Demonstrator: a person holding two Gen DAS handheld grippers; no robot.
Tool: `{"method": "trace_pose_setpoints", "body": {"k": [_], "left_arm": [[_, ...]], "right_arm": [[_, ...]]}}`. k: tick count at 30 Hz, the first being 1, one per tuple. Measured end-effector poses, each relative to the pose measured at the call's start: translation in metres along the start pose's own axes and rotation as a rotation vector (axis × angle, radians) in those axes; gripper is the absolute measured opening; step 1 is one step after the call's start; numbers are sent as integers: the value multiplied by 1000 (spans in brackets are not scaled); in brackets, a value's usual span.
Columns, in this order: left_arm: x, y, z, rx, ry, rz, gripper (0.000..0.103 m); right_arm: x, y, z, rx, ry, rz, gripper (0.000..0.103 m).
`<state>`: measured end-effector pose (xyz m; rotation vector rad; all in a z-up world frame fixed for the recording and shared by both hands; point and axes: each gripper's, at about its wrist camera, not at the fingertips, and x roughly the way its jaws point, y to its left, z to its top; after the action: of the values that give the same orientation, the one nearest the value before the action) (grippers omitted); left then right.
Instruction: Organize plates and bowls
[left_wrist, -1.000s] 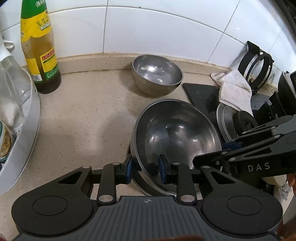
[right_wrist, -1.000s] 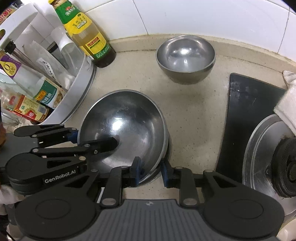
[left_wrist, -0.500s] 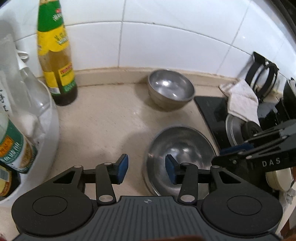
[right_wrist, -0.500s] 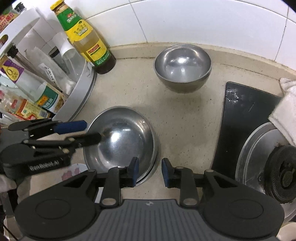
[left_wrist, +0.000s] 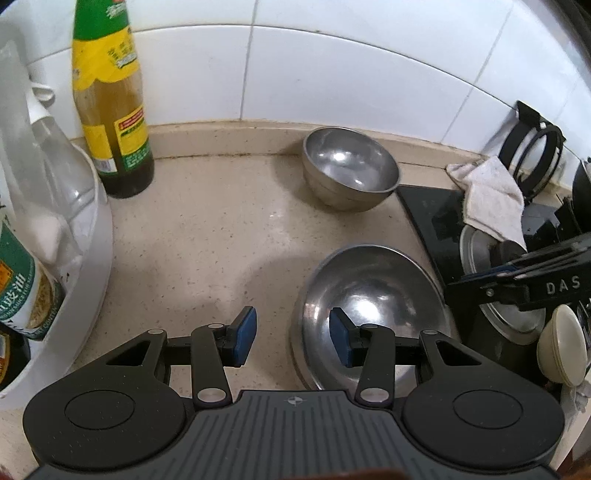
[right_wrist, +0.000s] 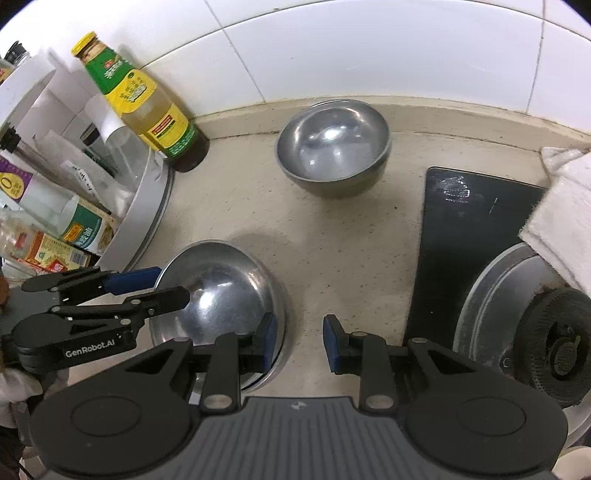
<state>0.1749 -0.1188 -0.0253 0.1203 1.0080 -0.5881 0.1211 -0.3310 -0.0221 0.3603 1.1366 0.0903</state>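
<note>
Big steel bowl (left_wrist: 369, 295) sits on table (left_wrist: 207, 236), open side up, round, no long way to it. Small steel bowl (left_wrist: 349, 166) also open side up, by wall, well apart from big one.

Left gripper (left_wrist: 292, 338) fingers wide apart, hold nothing; right finger over big bowl.

Right gripper (right_wrist: 299, 345) fingers apart, hold nothing; left finger over bowl rim.

Right view only: stove burner (right_wrist: 557, 347), bottle cap (right_wrist: 84, 40). Left view only: black ring rack (left_wrist: 535, 155).
</note>
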Motion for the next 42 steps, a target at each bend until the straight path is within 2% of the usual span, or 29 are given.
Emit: {"method": "trace_pose_setpoints", "body": {"k": [3, 7, 12, 15, 17, 19, 25, 28, 32, 39, 42], "left_arm": [[-2, 9, 5, -45, -27, -9, 52], [-6, 11, 10, -45, -66, -7, 57], [9, 7, 7, -32, -7, -21, 55], [10, 6, 6, -39, 3, -36, 56], [6, 5, 11, -43, -13, -53, 58], [-1, 4, 19, -36, -46, -49, 68], [-7, -2, 43, -18, -89, -35, 69], [2, -9, 55, -8, -86, -28, 69], [16, -17, 73, -14, -90, -54, 71], [57, -28, 105, 0, -73, -50, 72], [78, -27, 115, 2, -47, -31, 76]], "right_arm": [[2, -4, 0, 15, 2, -2, 28], [5, -8, 3, 36, 3, -6, 29], [7, -16, 8, 58, -5, -12, 33], [8, -21, 10, 67, -7, -14, 33], [9, -24, 12, 73, -5, -17, 34], [11, -27, 16, 80, -6, -22, 35], [8, -35, 36, 110, -52, -20, 37], [7, -37, 50, 120, -83, -27, 43], [10, -42, 69, 140, -115, -40, 44], [30, -56, 94, 160, -104, -88, 45], [39, -60, 102, 157, -94, -105, 45]]}}
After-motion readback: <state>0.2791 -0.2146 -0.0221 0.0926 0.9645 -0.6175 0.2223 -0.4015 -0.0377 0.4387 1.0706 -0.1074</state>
